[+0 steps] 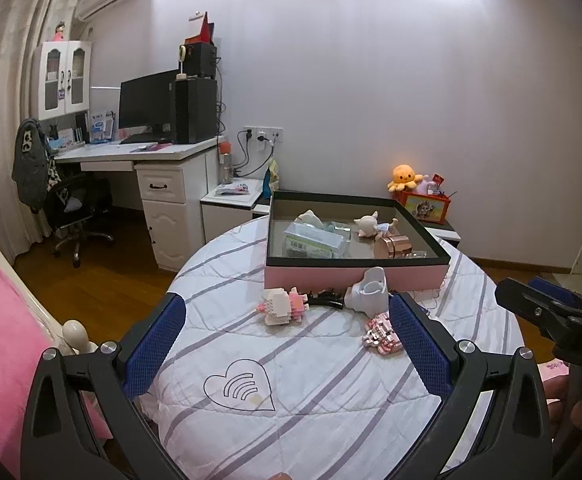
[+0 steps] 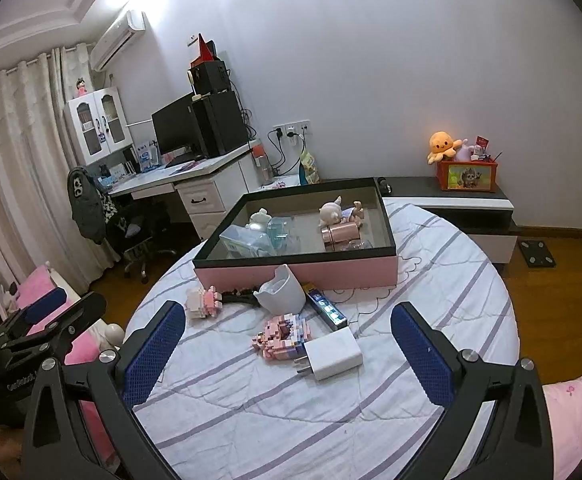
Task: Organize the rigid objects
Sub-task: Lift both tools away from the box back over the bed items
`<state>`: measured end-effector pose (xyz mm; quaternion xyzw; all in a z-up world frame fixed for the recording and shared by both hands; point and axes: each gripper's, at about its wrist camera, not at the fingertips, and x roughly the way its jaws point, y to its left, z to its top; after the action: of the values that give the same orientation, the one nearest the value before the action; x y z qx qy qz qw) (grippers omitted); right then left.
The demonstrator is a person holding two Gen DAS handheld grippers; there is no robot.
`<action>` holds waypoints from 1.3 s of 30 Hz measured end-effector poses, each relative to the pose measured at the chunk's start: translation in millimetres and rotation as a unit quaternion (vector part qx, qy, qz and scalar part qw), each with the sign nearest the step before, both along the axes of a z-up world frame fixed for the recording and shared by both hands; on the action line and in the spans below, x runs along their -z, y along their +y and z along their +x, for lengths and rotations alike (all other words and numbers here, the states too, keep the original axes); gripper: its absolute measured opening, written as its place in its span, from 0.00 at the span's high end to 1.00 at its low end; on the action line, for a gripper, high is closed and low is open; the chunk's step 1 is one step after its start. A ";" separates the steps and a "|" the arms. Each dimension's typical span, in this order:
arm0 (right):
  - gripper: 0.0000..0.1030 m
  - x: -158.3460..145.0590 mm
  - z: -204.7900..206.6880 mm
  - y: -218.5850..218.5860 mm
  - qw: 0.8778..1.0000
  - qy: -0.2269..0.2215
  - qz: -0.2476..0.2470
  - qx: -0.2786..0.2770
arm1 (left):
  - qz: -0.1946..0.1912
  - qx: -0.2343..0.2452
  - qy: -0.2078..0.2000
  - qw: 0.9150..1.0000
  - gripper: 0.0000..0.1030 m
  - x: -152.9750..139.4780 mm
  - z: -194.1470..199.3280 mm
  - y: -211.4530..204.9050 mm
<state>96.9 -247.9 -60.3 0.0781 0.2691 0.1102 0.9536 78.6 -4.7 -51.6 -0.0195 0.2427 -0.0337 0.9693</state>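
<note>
Both pairs of tongs are hovering over a bed dressed in a quilted white cover with grey stripes (image 2: 431, 264), and both are standing wide apart, gripping nothing. The left tongs (image 1: 287, 344) and the right tongs (image 2: 287, 348) are showing blue, finely dimpled pads on black plastic arms.

A shallow rectangular box (image 2: 291, 270), pink-sided with a black rim, is sitting toward the far edge of the bed. Inside it are lying a pale figurine (image 2: 337, 210), a shiny copper-coloured cylinder (image 2: 341, 234) and a clear plastic packet (image 2: 247, 240).

The loose rigid things are lying on the cover just in front of the box: a knobbly pink-and-white block figure (image 2: 203, 302), a smooth white cup (image 2: 281, 290) leaning against the box wall, a second pink block figure (image 2: 277, 334), a glossy white charger plug (image 2: 331, 354) touching it, and a slim dark stick with lit dots (image 2: 327, 308).

Between the tongs and these things the cover is lying open. The bed's rounded edge is dropping to a wooden floor (image 2: 551, 300) on the sides.
</note>
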 end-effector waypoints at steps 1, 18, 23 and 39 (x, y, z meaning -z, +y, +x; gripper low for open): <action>0.00 0.6 -0.4 -0.1 1.000 0.000 -0.001 0.000 | 0.001 0.000 0.000 1.000 0.00 0.2 -0.2 -0.7; 0.00 20.5 10.1 -8.1 0.999 0.028 -0.017 0.009 | 0.001 0.004 0.029 1.000 0.00 23.1 16.2 -6.6; 0.00 32.8 18.7 -7.3 0.999 0.042 -0.027 0.006 | -0.001 0.004 0.044 0.999 0.00 36.3 25.5 -7.1; 0.00 67.9 38.0 -0.8 0.993 0.093 -0.067 -0.003 | 0.002 0.008 0.071 0.997 0.00 58.7 38.8 -11.2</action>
<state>135.0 -248.7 -128.3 0.0227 0.3637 0.0874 0.9271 117.5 -15.9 -110.3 -0.0179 0.3110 -0.0393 0.9494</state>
